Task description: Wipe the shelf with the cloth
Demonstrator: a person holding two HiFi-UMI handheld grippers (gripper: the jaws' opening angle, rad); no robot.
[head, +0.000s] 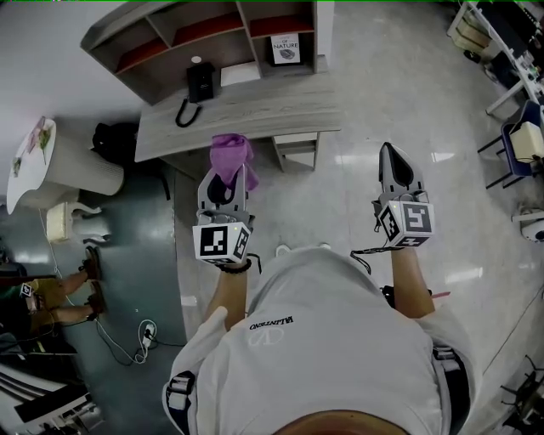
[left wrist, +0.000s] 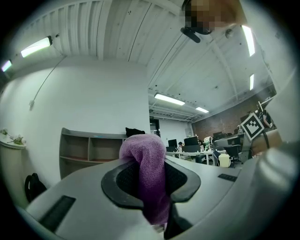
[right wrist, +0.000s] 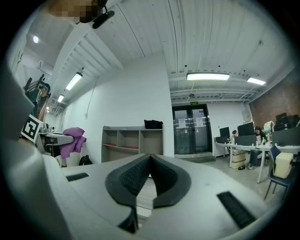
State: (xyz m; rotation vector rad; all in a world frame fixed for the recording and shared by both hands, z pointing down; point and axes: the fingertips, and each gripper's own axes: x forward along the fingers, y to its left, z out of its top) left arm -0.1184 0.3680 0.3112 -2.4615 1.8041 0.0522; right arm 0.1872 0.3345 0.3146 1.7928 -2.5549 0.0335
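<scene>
Head view, cloth (head: pixel 231 153): purple, crumpled, bulged past the jaws, short of the shelf (head: pixel 119 25).
Left gripper (left wrist: pixel 151 180): clamped on cloth.
Right gripper (right wrist: pixel 150 161): jaws together, empty.

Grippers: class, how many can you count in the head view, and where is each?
2. The left gripper shows at the front edge of the desk, shut on the purple cloth. The right gripper is over the floor, fingers together, holding nothing.
</scene>
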